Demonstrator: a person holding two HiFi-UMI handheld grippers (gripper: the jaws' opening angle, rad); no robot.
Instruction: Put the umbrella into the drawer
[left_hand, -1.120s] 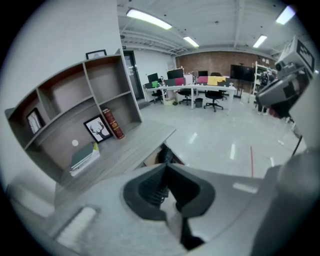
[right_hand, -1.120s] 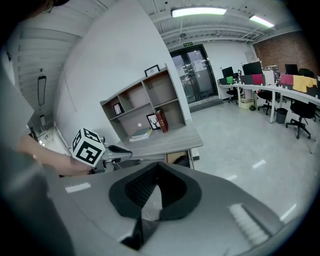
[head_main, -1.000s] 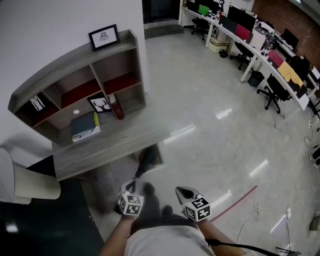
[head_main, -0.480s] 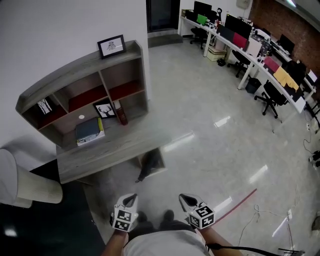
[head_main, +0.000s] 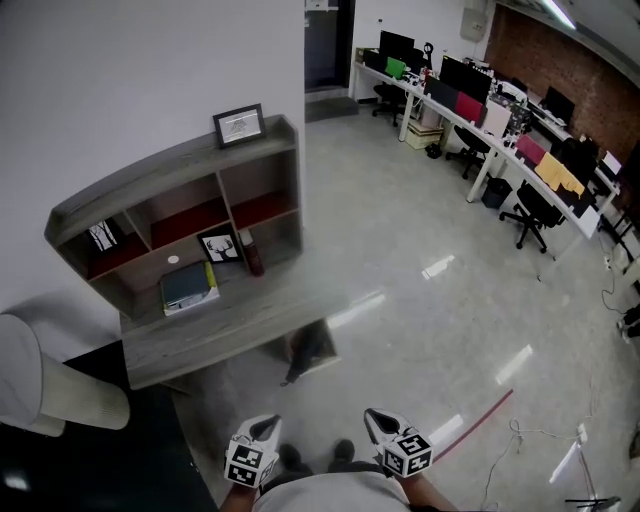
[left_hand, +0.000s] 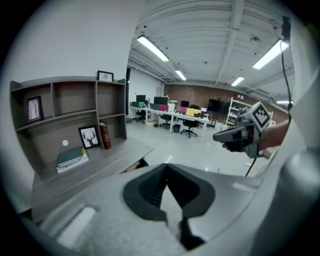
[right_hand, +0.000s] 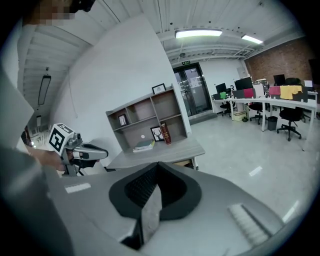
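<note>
Your left tongs (head_main: 266, 428) and right tongs (head_main: 379, 422) are both closed on nothing, held side by side low in front of your body, well apart from the furniture. Ahead, under the front edge of the grey worktop (head_main: 230, 320) with its shelf unit (head_main: 190, 180), the drawer (head_main: 327, 352) stands pulled out. The dark folded umbrella (head_main: 304, 352) appears to lie in it, one end poking over the rim. The placing looks done, so the next move is probably to step in, tuck that end down and push the drawer shut.
</note>
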